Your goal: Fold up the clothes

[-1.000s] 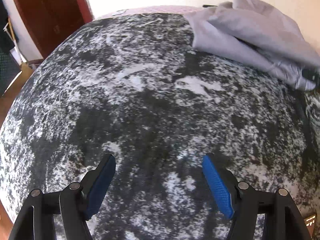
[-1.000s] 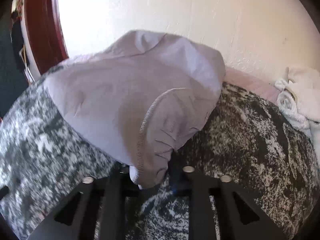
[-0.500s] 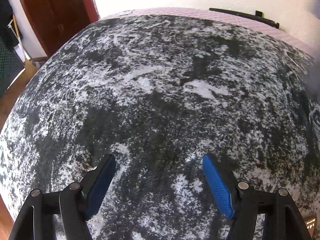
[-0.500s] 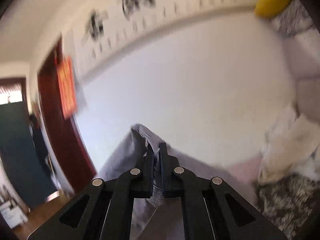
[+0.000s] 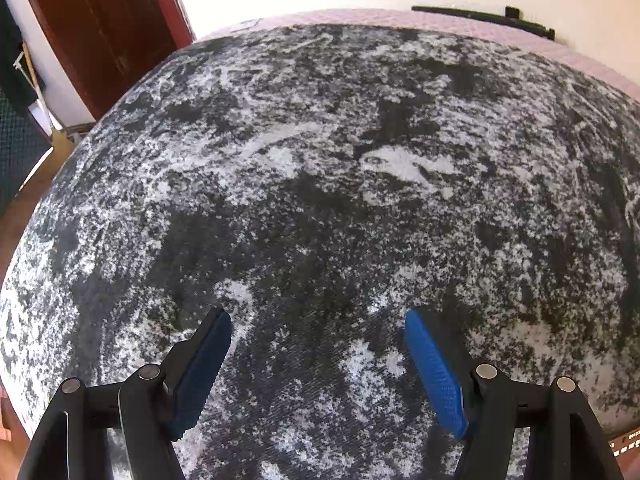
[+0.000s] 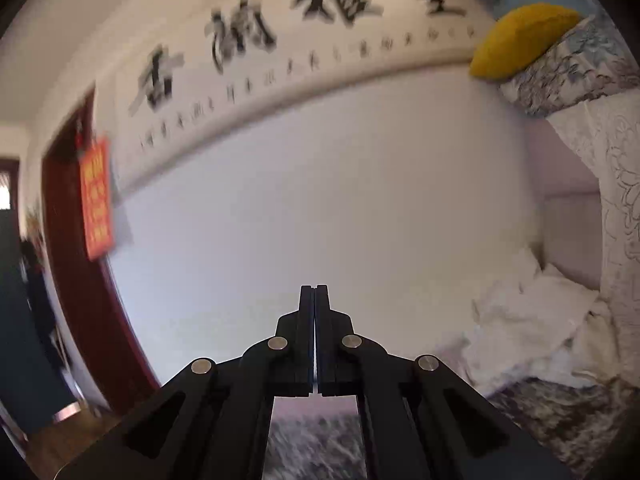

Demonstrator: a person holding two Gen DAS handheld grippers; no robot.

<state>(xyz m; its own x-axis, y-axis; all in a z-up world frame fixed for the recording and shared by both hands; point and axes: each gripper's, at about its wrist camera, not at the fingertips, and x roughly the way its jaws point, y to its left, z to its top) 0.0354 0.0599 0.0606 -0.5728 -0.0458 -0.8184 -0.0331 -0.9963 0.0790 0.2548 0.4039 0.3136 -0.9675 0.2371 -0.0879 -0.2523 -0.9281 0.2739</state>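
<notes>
Left hand-held gripper [image 5: 318,330] – blue pads [image 5: 434,372] spread wide, nothing between, tilted down over bed's black-and-white speckled blanket [image 5: 320,180]. Pink mattress edge [image 5: 520,40] past blanket, by wall; dark red door [image 5: 100,20] at left.

Right hand-held gripper [image 6: 315,292] – black fingers pressed tight together, no cloth seen between them, pointing level at white wall [image 6: 320,200]. White bedding pile [image 6: 532,320] at right, yellow pillow [image 6: 524,40] up high. Clothes to fold not in either view.
</notes>
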